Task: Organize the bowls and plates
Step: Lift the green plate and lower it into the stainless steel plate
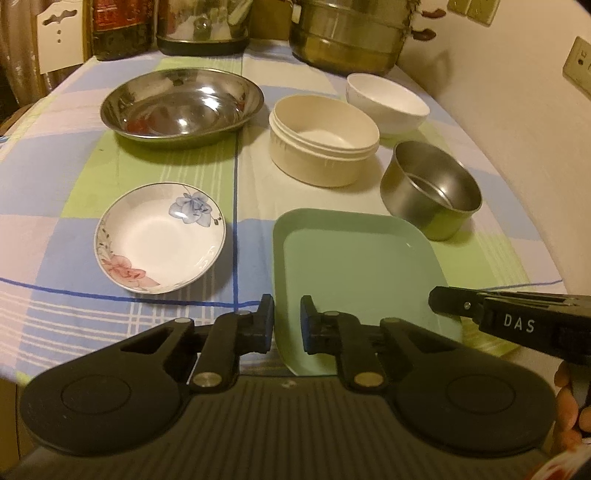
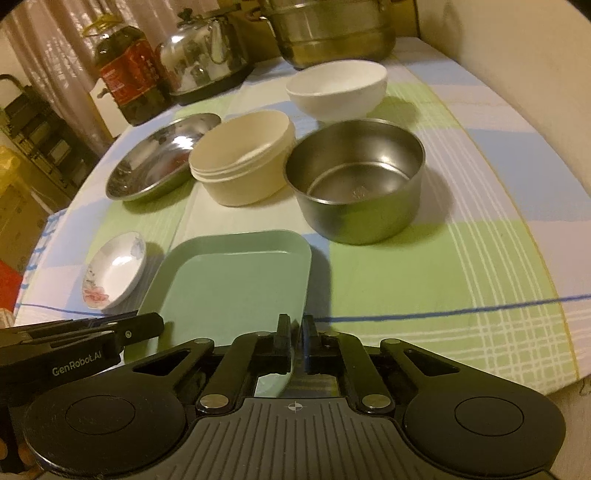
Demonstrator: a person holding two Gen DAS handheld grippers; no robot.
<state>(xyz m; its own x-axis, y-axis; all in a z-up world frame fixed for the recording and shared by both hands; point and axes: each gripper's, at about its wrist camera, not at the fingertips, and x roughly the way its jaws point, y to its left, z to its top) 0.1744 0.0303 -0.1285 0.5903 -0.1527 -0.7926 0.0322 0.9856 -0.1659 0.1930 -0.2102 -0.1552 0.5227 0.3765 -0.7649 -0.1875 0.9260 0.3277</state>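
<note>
A green square plate (image 1: 354, 266) (image 2: 229, 280) lies at the table's near edge. My right gripper (image 2: 295, 332) is shut on the plate's near right edge; it shows from the side in the left wrist view (image 1: 443, 302). My left gripper (image 1: 287, 321) straddles the plate's near left edge, jaws a little apart; it shows in the right wrist view (image 2: 147, 325). A small floral dish (image 1: 159, 236) (image 2: 114, 273) sits left of the plate. Behind are a steel dish (image 1: 181, 103) (image 2: 159, 158), a cream bowl (image 1: 321, 140) (image 2: 240, 162), a white bowl (image 1: 388, 103) (image 2: 336, 92) and a steel bowl (image 1: 432, 192) (image 2: 354, 181).
The table has a checked cloth (image 1: 74, 240) (image 2: 461, 266). At the back stand a large steel pot (image 1: 347, 33) (image 2: 332, 29), a kettle (image 1: 203, 26) (image 2: 207, 55) and an oil bottle (image 2: 129, 74). A wall (image 1: 517, 129) runs along the right side.
</note>
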